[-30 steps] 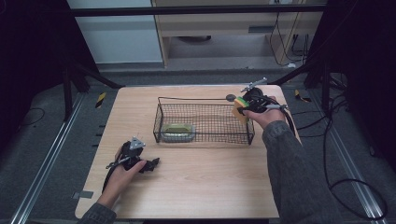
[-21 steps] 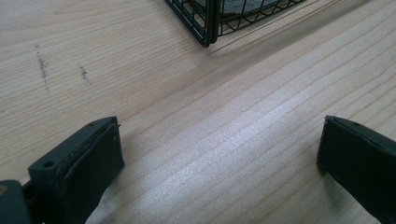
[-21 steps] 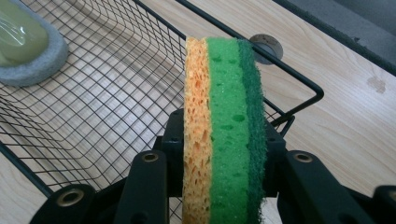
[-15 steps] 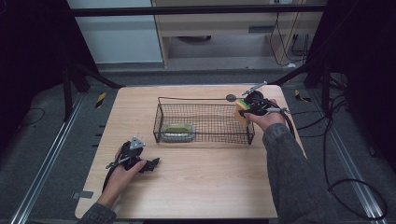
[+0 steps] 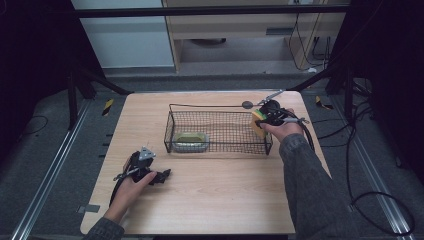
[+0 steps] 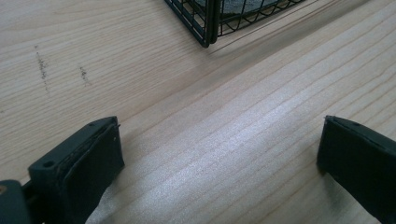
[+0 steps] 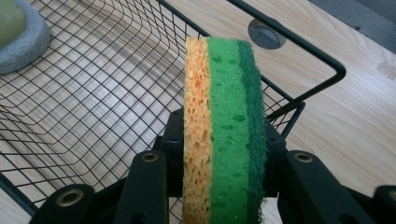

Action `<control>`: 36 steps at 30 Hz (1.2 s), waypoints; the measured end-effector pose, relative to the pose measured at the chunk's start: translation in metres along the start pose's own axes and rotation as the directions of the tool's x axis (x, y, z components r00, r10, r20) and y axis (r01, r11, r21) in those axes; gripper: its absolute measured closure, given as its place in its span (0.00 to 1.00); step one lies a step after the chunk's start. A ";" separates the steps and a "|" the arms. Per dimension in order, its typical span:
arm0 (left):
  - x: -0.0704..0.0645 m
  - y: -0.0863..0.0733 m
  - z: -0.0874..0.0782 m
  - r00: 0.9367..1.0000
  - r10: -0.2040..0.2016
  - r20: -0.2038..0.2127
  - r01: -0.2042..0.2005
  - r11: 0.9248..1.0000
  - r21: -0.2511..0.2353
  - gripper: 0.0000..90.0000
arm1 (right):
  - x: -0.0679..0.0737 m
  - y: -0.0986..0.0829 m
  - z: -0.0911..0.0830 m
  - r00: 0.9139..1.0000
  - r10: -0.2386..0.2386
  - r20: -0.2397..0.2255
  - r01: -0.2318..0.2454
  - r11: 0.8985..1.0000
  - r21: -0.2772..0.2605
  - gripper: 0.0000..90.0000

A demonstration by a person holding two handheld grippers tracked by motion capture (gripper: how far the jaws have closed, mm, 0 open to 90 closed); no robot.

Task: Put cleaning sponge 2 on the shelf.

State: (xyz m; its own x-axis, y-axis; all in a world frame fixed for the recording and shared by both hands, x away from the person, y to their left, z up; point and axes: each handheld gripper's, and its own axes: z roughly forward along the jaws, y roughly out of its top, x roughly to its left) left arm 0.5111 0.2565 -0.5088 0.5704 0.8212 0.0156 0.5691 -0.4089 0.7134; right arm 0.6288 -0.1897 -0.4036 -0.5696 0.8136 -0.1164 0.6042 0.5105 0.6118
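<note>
A layered sponge (image 7: 224, 130) was clamped in the right gripper (image 5: 264, 120) at the wire basket's (image 5: 220, 149) right end, right of frame centre. Lowering inside seemed next. The left gripper (image 5: 150, 172) lay wide apart, lower left.

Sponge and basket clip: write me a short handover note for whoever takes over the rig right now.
Right gripper: shut on the sponge, held on edge over the right end of the wire basket.
Left gripper: open, holding nothing, low over the bare table in front of the basket's left corner.
Done: sponge picked up; a green soap bar on its grey dish lies in the basket's left end.
Left, probably: lower the sponge into the basket and let go.
</note>
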 end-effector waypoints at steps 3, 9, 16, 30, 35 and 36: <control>0.000 0.000 0.000 1.000 0.000 0.000 0.000 1.000 0.000 0.00 | 0.001 -0.001 0.003 1.000 0.000 -0.001 0.000 1.000 0.007 0.72; 0.000 0.000 0.000 1.000 0.000 0.000 0.000 1.000 0.000 0.00 | 0.005 -0.002 0.008 1.000 -0.001 -0.002 0.001 1.000 0.015 0.72; 0.000 0.000 0.000 1.000 0.001 0.001 -0.001 1.000 0.000 0.00 | 0.006 -0.005 0.015 1.000 -0.006 0.014 0.005 0.999 0.039 0.72; 0.000 0.000 0.000 1.000 0.001 0.002 -0.001 1.000 0.000 0.00 | 0.009 -0.006 0.023 1.000 -0.007 0.016 0.006 0.998 0.062 0.71; 0.000 0.000 0.000 1.000 0.001 0.002 -0.001 1.000 0.000 0.00 | 0.009 -0.006 0.023 1.000 -0.007 0.018 0.006 0.998 0.064 0.71; 0.000 0.000 0.000 1.000 0.001 0.002 -0.001 1.000 0.000 0.00 | 0.009 -0.006 0.023 1.000 -0.009 0.018 0.007 0.998 0.063 0.71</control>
State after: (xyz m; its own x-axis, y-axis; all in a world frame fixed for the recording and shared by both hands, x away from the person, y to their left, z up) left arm 0.5114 0.2565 -0.5088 0.5722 0.8200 0.0153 0.5682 -0.4098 0.7136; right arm 0.6328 -0.1791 -0.4260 -0.5649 0.8140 -0.1353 0.6341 0.5331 0.5601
